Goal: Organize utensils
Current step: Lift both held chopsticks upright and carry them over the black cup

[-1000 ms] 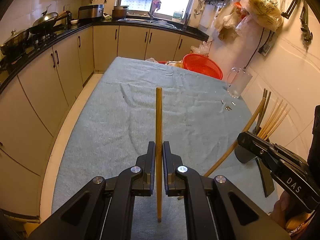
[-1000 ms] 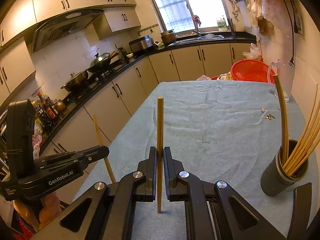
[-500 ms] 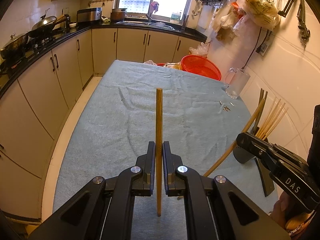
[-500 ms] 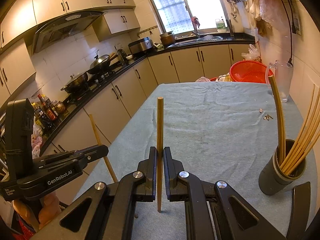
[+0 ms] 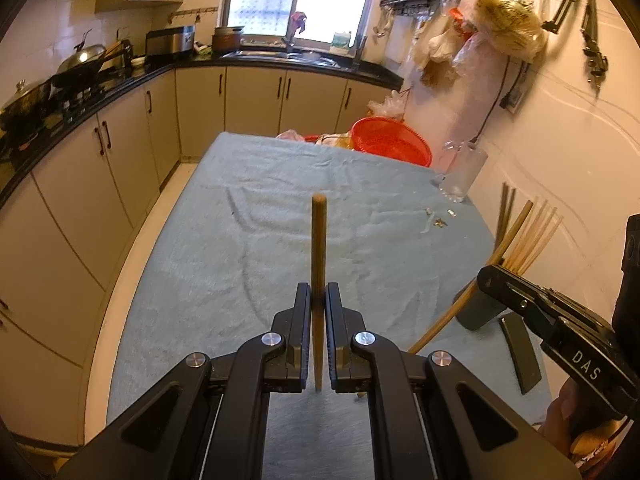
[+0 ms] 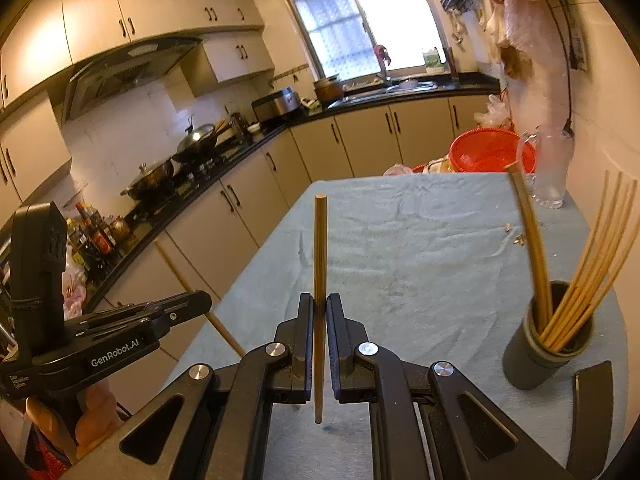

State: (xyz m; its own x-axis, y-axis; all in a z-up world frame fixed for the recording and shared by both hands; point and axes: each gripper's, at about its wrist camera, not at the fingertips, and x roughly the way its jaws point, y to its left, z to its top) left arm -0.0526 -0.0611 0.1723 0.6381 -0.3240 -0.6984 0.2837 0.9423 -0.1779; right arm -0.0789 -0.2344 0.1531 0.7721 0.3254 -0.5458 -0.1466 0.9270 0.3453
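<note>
L gripper (image 5: pixel 318 320) clamped on a wooden chopstick (image 5: pixel 318 248), held upright mid-frame. R gripper (image 6: pixel 319 320) also clamped on its own chopstick (image 6: pixel 320 256), upright, center frame. Dark cylindrical holder (image 6: pixel 546 354) sits lower right of R view on the blue-green tablecloth (image 6: pixel 400 248), already w/ several chopsticks fanned out. Flat black piece (image 6: pixel 592 400) lies just beside it. Step in hand, prob: drop both sticks into the holder. Do it well: bring tip over the mouth, tilt near vertical, avoid knocking the fanned sticks, release only once the tip is inside; one hand at a time.
</note>
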